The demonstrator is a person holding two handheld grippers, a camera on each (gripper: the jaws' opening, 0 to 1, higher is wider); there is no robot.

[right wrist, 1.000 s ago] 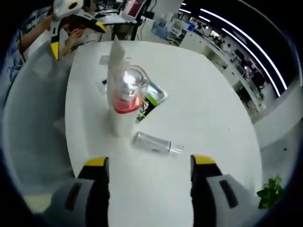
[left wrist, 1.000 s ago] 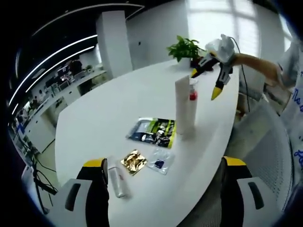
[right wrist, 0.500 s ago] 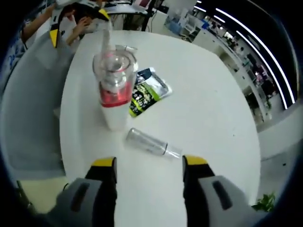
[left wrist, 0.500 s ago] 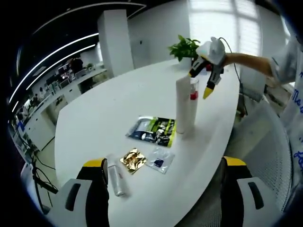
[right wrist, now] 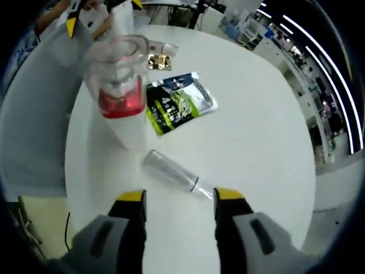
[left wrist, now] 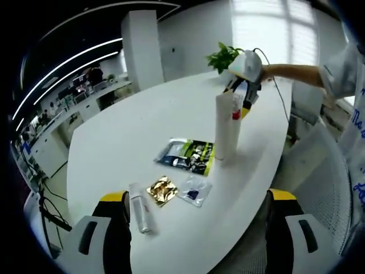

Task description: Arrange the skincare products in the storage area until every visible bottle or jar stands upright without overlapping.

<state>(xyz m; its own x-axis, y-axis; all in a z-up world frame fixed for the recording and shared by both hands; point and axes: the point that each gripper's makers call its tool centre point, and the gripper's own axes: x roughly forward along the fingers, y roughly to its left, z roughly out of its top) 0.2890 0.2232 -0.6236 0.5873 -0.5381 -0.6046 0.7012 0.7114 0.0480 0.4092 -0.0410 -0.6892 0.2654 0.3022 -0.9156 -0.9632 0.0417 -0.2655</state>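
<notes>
Your right gripper (right wrist: 178, 197) is spread open, holding nothing. The clear bottle (right wrist: 170, 173) lies on its side just ahead of its jaws on the table (right wrist: 256, 137). Beyond stands the red-capped bottle (right wrist: 121, 94), then the green sachet (right wrist: 175, 103). Your left gripper (left wrist: 197, 200) is open too, a small tube (left wrist: 138, 200) lying by its left jaw.

Two upright containers: white tube (left wrist: 226, 128), clear red-banded bottle (right wrist: 118, 91). Two lying: clear bottle (right wrist: 171, 171), small white tube (left wrist: 138, 199). Three flat sachets: green-black (left wrist: 186, 155), gold (left wrist: 162, 189), clear (left wrist: 194, 190).
</notes>
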